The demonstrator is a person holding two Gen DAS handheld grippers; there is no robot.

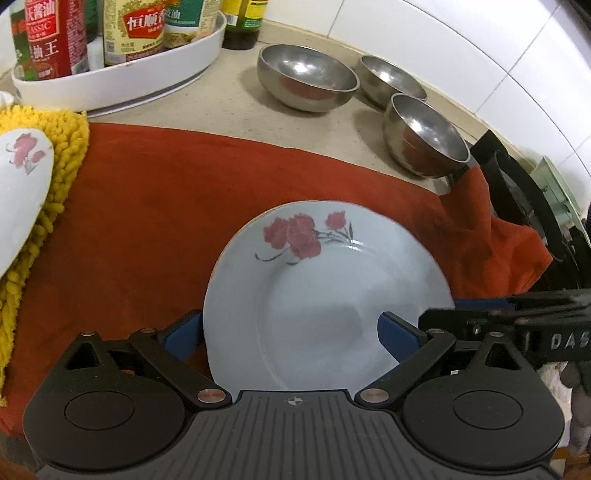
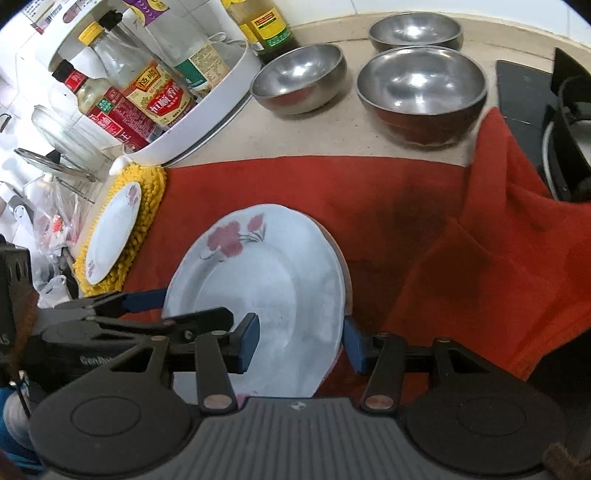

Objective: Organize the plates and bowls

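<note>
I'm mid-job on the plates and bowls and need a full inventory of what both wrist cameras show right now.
Flowered plate on cloth: one, white with red flowers, between both grippers.
Second flowered plate: one, white, on the yellow mat.
Steel bowls: three, silver, on the counter behind the cloth.
Cloth: one, red, spread on the counter.
Bottle tray: one, white, holding sauce bottles, back left.
Left gripper: black, blue pads, jaws astride the plate's left edge.
Right gripper: same, astride its right edge.

We read "恒顺" on yellow-label bottle (image 1: 135,31), "CLASSIC" on red-label bottle (image 1: 46,37), "DAS" on right gripper (image 1: 567,341), "Gen…" on left gripper's body.
</note>
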